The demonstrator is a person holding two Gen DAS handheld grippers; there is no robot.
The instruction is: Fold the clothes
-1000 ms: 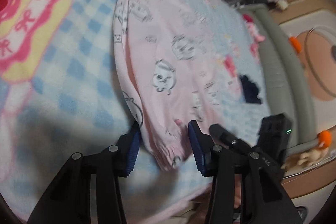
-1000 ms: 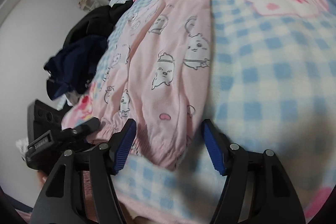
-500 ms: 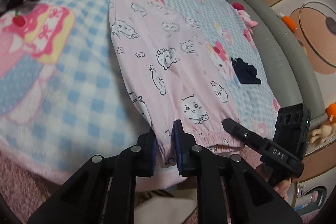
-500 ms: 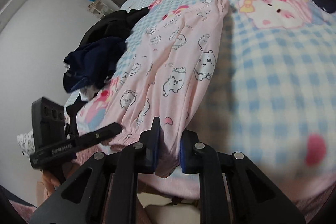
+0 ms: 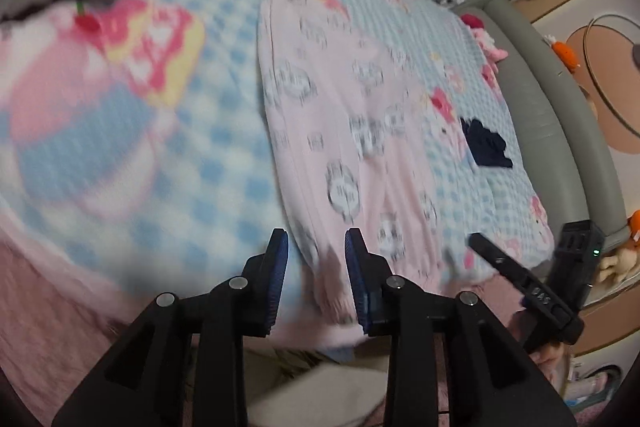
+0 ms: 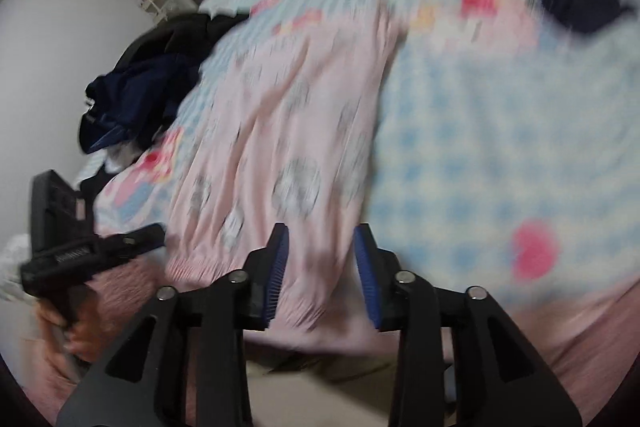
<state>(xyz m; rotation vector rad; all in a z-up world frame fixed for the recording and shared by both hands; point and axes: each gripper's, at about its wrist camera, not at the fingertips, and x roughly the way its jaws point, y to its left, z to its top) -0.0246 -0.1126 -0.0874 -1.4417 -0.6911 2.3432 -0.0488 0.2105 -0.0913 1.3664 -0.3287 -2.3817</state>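
Lying lengthwise on the checked bed blanket, the pink pyjama trousers have their cuff between both opening grippers, left and right, fingers narrowly parted, unpressed.

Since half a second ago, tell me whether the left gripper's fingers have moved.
Yes. The left gripper fingers have parted and are opening off the pink pajama pants waistband.

bare checked blanket left of pink trousers, dark clothes pile far left
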